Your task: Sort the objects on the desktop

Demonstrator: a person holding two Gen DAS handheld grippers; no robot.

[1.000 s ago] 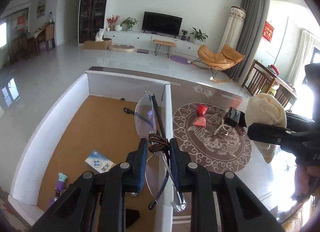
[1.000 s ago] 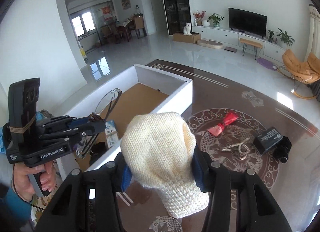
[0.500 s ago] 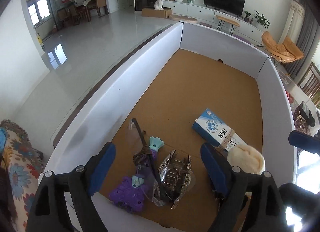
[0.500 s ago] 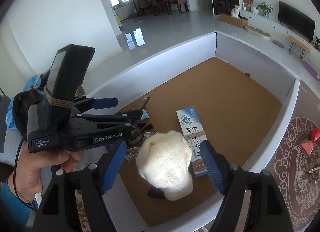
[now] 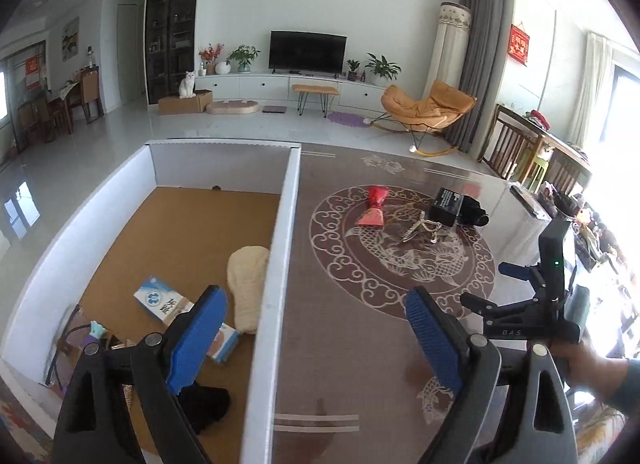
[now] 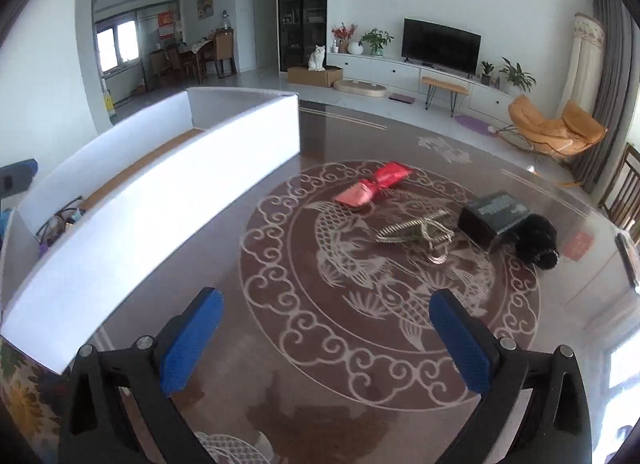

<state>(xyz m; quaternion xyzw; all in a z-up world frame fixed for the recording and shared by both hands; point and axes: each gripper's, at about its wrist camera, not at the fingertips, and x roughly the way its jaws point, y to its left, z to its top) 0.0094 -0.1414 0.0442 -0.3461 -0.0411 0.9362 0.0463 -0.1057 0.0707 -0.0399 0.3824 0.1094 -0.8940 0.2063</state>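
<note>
A white open box (image 5: 285, 224) with a brown floor stands on the left of the table; it also shows in the right wrist view (image 6: 168, 200). Inside lie a cream knitted glove (image 5: 247, 284), a blue-and-white packet (image 5: 160, 300), glasses (image 5: 66, 338) and a black item (image 5: 208, 404). On the table lie a red pouch (image 6: 372, 186), a metal hair clip (image 6: 416, 230), a black box (image 6: 490, 214) and a black lens-like object (image 6: 536, 242). My left gripper (image 5: 316, 332) is open and empty over the box's right wall. My right gripper (image 6: 326, 336) is open and empty above the table.
The table (image 6: 340, 344) is dark brown with a round fish pattern. The right gripper's body (image 5: 536, 304) shows at the right of the left wrist view. A patterned cloth (image 6: 16, 384) lies beyond the box at lower left.
Both grippers have opened and let go: the glasses and the glove now lie in the box. Both have pulled back from over the box toward the table.
</note>
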